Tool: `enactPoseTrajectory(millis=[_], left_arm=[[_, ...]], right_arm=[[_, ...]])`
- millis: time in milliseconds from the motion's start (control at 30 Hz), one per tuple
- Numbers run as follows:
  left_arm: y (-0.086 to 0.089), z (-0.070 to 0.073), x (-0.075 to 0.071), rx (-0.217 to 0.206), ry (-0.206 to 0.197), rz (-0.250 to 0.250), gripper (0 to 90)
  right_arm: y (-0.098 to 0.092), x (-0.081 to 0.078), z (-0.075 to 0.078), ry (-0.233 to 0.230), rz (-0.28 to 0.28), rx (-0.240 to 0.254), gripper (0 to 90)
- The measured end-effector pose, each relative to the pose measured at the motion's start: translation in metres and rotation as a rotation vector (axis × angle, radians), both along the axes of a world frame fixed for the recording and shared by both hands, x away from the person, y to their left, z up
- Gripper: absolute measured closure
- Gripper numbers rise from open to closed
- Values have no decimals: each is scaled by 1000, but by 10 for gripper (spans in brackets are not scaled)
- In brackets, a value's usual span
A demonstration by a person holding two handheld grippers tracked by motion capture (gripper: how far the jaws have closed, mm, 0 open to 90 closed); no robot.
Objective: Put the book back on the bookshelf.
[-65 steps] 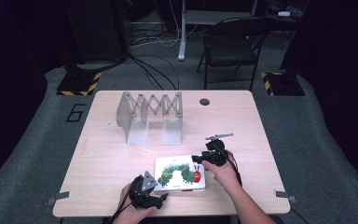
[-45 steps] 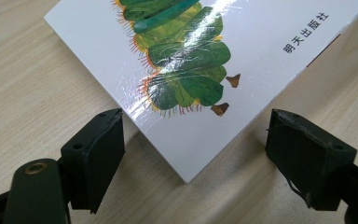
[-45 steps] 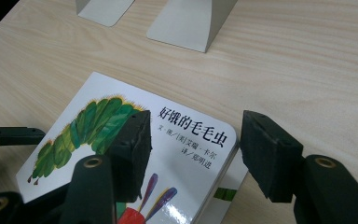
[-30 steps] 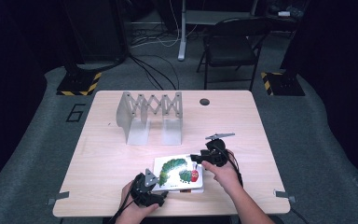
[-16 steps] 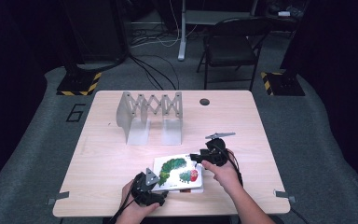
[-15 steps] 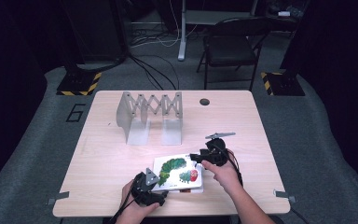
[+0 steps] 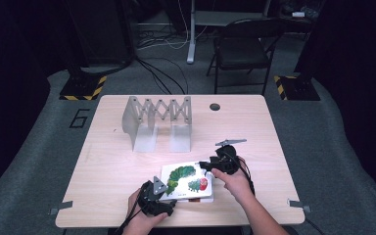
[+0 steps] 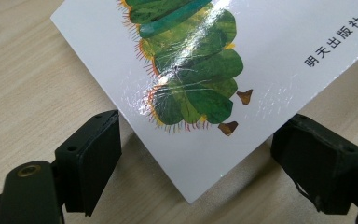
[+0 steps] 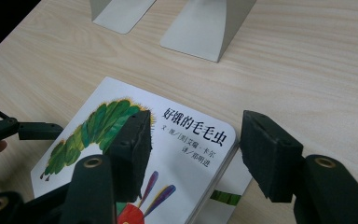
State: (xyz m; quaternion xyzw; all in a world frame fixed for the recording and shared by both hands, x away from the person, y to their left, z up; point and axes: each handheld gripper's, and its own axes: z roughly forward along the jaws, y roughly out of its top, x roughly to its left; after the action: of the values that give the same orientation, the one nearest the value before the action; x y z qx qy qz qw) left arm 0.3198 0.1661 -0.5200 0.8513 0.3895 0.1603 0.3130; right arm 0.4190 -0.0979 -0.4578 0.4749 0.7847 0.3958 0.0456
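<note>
Book [image 7: 186, 181] seemingly unmoved, right hand-held gripper [image 7: 206, 164] still astride corner

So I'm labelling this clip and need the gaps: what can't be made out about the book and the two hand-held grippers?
- Book: in the right gripper view the bottom edge cuts it off; a second cover peeks out beneath, so whether there is one book or two is unclear.
- Left hand-held gripper: jaws flank the book's corner; contact is unclear.
- Right hand-held gripper: its own jaw hides whether it touches the cover.
- High view: cover text too small.
</note>
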Motion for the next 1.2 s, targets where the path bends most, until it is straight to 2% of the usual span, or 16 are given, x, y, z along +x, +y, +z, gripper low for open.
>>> enactPoseTrajectory(millis=[233, 333, 367, 467, 500, 633, 733, 800, 933, 1067, 1133, 1200], left_arm=[[-3, 1, -4, 29, -49, -17, 184], [-3, 2, -5, 31, -43, -21, 191], [-4, 1, -6, 36, -66, -15, 194], [-5, 1, -7, 47, -80, -13, 202], [-7, 1, -9, 60, -100, -19, 206], [-8, 1, -10, 71, -123, -24, 211], [-8, 2, -10, 77, -119, -37, 216], [-10, 2, -12, 99, -148, -44, 226], [-10, 2, -12, 105, -153, -55, 234], [-10, 2, -13, 109, -153, -59, 234], [-11, 1, -14, 110, -173, -51, 235], [-11, 2, -14, 108, -165, -59, 237]], right_arm=[[0, -1, 0, 17, -6, 4, 433], [0, -1, 1, 17, -5, 4, 433], [0, -1, 0, 20, -3, 4, 434], [0, -1, 0, 28, 5, 15, 447], [0, -1, -1, 34, 13, 26, 447], [2, -1, -2, 34, 10, 15, 447], [1, -1, -2, 36, 9, 17, 447], [1, -1, -2, 33, 12, 16, 447], [1, 0, -4, 25, 13, 12, 447], [2, -1, -3, 36, 8, 15, 447], [2, 0, -4, 41, 6, 13, 447], [2, 0, -5, 34, 10, 4, 447]])
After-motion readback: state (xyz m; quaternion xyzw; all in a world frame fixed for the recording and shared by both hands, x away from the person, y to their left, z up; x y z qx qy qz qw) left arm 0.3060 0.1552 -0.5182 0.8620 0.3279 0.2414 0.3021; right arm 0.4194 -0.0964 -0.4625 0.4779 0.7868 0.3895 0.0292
